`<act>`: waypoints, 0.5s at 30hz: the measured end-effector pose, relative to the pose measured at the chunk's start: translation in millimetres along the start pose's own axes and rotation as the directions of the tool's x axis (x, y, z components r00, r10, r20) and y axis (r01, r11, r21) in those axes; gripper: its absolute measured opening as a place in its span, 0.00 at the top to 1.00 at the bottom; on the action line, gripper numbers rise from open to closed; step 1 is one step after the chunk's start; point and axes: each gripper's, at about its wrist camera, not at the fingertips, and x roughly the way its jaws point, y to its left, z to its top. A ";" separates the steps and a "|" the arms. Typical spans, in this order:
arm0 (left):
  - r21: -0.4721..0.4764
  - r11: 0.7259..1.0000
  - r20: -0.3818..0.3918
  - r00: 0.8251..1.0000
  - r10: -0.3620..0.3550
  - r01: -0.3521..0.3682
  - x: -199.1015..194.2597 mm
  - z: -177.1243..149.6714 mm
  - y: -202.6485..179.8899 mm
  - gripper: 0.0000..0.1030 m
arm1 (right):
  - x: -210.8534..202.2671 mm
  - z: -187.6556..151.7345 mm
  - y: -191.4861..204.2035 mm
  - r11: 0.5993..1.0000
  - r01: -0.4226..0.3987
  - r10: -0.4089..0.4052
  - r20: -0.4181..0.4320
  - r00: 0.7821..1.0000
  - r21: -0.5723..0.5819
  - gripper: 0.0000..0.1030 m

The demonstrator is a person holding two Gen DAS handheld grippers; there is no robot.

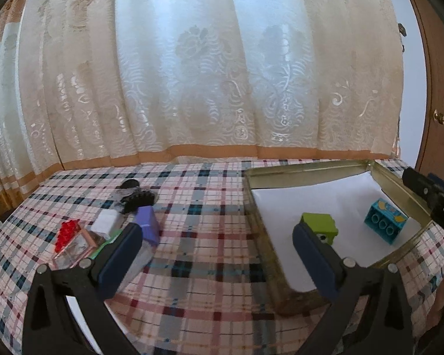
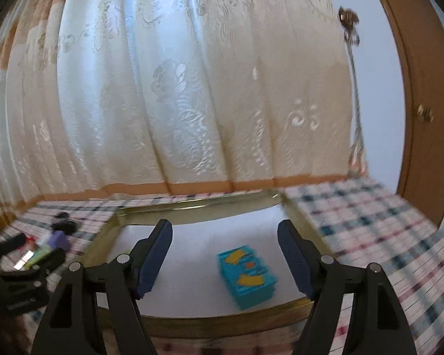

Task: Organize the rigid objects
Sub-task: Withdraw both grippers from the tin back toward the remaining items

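Note:
A gold tin tray (image 1: 399, 189) lined with white paper holds a green block (image 1: 319, 223) and a teal block with yellow marks (image 1: 384, 219). My left gripper (image 1: 219, 245) stands open over the checked cloth, left of the tray, with nothing between its fingers. Its right finger partly hides the green block. A purple block (image 1: 148, 224), a white block (image 1: 105, 222), a clear box with a red top (image 1: 71, 236) and a black clip (image 1: 136, 196) lie in a cluster at the left. My right gripper (image 2: 225, 254) hangs open above the tray (image 2: 192, 207), the teal block (image 2: 247, 275) lying free below it.
A patterned curtain (image 1: 207, 74) hangs along the table's far edge. A wooden door (image 2: 417, 103) stands at the right. Checked cloth (image 2: 370, 222) lies bare to the right of the tray. The left gripper's body (image 2: 23, 278) shows at the left of the right wrist view.

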 end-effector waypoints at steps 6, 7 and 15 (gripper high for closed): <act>-0.011 1.000 -0.003 1.000 0.022 -0.022 -3.1 -4.2 20.8 0.00 | -2.1 -4.7 27.0 0.999 -0.043 0.043 -0.021 0.999 -0.014 0.27; -0.013 1.000 -0.002 1.000 0.027 -0.027 -3.5 -4.6 24.2 0.00 | -2.9 -5.7 32.1 0.999 -0.050 0.049 -0.022 0.999 -0.020 0.27; -0.023 0.999 -0.008 0.999 0.043 -0.043 -5.6 -8.1 42.5 0.00 | -3.3 -11.5 70.2 0.993 -0.112 0.109 -0.048 0.993 -0.048 0.27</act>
